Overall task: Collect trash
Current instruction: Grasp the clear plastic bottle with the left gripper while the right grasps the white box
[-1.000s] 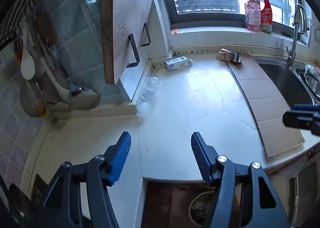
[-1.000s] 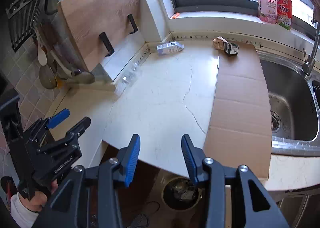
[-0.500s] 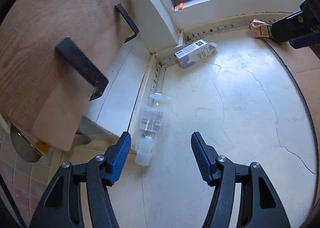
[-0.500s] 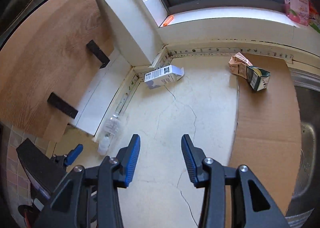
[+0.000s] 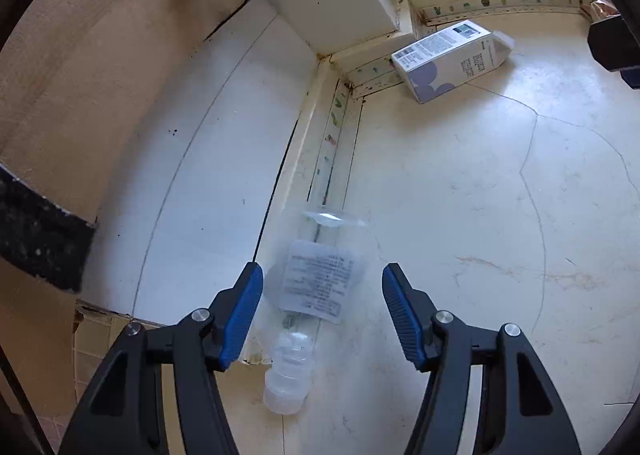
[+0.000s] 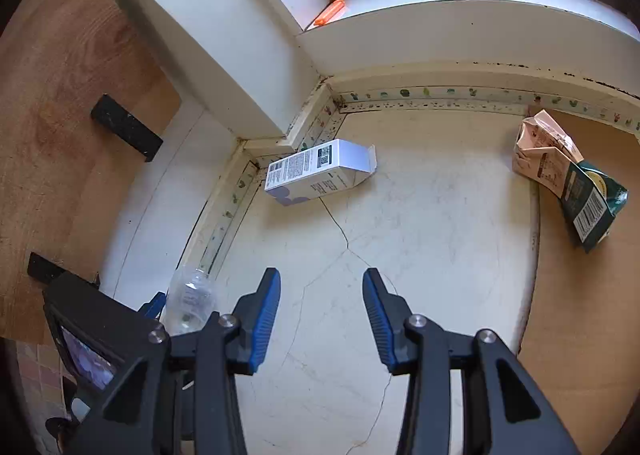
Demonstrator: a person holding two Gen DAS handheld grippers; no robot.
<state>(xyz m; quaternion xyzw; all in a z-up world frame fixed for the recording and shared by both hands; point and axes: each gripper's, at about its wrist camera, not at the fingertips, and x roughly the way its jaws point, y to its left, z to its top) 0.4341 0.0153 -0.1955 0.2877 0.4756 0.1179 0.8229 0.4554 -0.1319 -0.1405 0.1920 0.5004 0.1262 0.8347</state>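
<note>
Three bits of trash lie on the countertop (image 6: 420, 223). Left gripper (image 5: 322, 297) straddles the clear plastic bottle (image 5: 314, 287) by the wall, jaws wide, apparently not touching. Right gripper (image 6: 322, 315) hangs empty, half-open, facing the white carton (image 6: 316, 173). Next: squeeze the bottle gently.

The worktop (image 6: 440, 235) is cream with thin dark cracks. A clear bottle (image 5: 316, 283) bears a pale printed label. At 1 o'clock lies a white carton (image 5: 452, 59) with lavender blobs. The fingers (image 5: 244, 311) are blue-padded on black.
</note>
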